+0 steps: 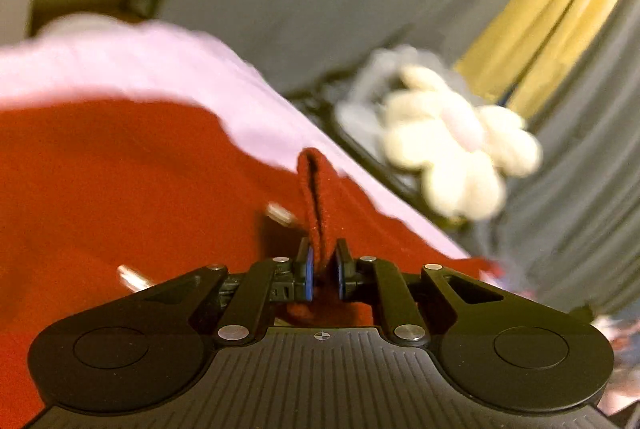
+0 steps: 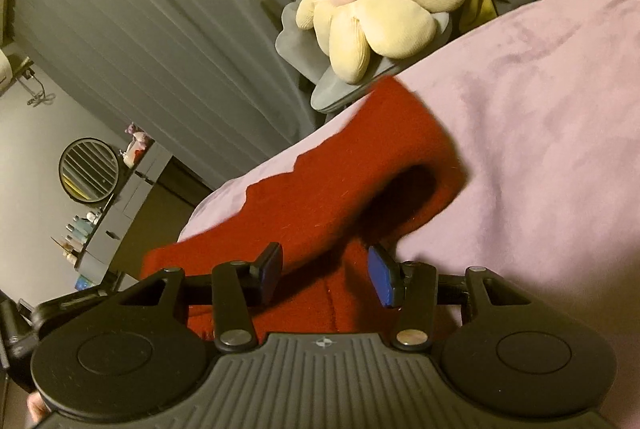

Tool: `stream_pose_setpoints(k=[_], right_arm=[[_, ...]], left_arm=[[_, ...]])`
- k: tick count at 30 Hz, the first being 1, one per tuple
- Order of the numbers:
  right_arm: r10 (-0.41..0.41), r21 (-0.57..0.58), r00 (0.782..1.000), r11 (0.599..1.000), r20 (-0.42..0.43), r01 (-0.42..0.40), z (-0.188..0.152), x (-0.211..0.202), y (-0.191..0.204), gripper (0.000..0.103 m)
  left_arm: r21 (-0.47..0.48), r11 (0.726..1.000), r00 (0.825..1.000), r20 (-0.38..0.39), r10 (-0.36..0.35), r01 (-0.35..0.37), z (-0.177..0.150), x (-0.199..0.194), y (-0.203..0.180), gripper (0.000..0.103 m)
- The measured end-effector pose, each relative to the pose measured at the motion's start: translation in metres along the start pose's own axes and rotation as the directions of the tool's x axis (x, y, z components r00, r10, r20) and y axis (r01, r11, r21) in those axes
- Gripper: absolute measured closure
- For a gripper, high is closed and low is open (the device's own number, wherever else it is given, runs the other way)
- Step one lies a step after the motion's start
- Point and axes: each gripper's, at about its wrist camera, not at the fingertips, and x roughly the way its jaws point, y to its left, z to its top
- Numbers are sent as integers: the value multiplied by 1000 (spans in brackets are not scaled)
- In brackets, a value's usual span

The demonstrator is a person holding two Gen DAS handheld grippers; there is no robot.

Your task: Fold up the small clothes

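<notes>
Meanwhile, red garment (image 1: 120, 169) edge in left claw (image 1: 323, 261).

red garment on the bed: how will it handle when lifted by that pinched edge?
Likely floppy: the red garment already folds into a limp loop at the left tool. Probably light, fuzzy knit, so unlikely to slip. It may drag on the lilac bedcover.

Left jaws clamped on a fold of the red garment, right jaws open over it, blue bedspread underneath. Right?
Not quite: the bedspread is lilac, not blue, as the right wrist view shows. The rest holds: the left gripper pinches a fold of the red garment, and the right gripper stands open over it.
</notes>
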Motion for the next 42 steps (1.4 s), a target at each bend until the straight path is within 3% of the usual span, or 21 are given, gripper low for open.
stream_pose_setpoints(k=[2, 4, 5, 6, 8, 10, 12, 14, 16, 18, 21, 26, 29, 37, 39, 42], right_arm=[[-1, -8, 1000, 1000, -12, 1, -3, 4, 2, 56], [1, -18, 1000, 1000, -23, -1, -6, 8, 5, 56], [3, -22, 1000, 1000, -29, -4, -7, 10, 6, 55], [4, -25, 999, 1000, -35, -5, -9, 13, 7, 55], [2, -33, 999, 999, -43, -3, -12, 17, 9, 55], [-4, -46, 999, 999, -46, 2, -15, 20, 11, 55], [-5, -65, 999, 998, -45, 2, -17, 21, 14, 55], [-4, -70, 999, 998, -41, 1, -17, 22, 14, 55], [2, -63, 999, 998, -34, -4, -16, 22, 12, 55], [1, -54, 1000, 999, -26, -3, -15, 23, 10, 55], [-6, -65, 1000, 998, -19, 4, -16, 25, 11, 55], [-14, -86, 1000, 996, -15, 12, -17, 27, 14, 55], [-7, -71, 1000, 997, -11, 7, -16, 30, 12, 55], [49, -67, 997, 996, -54, -53, -11, 54, 18, 57], [49, -74, 997, 996, -59, -53, -8, 64, 20, 62], [31, -85, 998, 996, -46, -35, -3, 74, 18, 87]], left_arm=[[70, 988, 990, 30, 135, -137, 5, -7, 17, 90], [88, 977, 981, 29, 194, -195, 3, -10, 35, 90], [78, 979, 982, 11, 190, -191, 2, -8, 42, 83], [55, 983, 985, -7, 174, -174, -1, -7, 49, 69], [8, 991, 991, -27, 132, -132, -5, -4, 58, 55], [-31, 992, 992, -36, 118, -119, -6, 2, 63, 57], [-66, 987, 988, -51, 145, -148, -2, 10, 67, 90], [-86, 984, 988, -40, 150, -153, 6, 10, 72, 91], [-35, 986, 987, 15, 161, -160, 10, 3, 67, 91], [45, 978, 976, 82, 200, -204, 19, -6, 62, 91], [110, 955, 957, 123, 261, -275, 29, -12, 61, 91], [159, 919, 932, 99, 349, -361, 22, -7, 76, 90], [166, 916, 931, 63, 360, -366, 13, 2, 80, 90], [91, 939, 944, 39, 328, -331, 14, 3, 88, 89], [104, 938, 944, 39, 327, -329, 13, 3, 86, 89], [133, 936, 946, 57, 320, -325, 14, 1, 80, 89]])
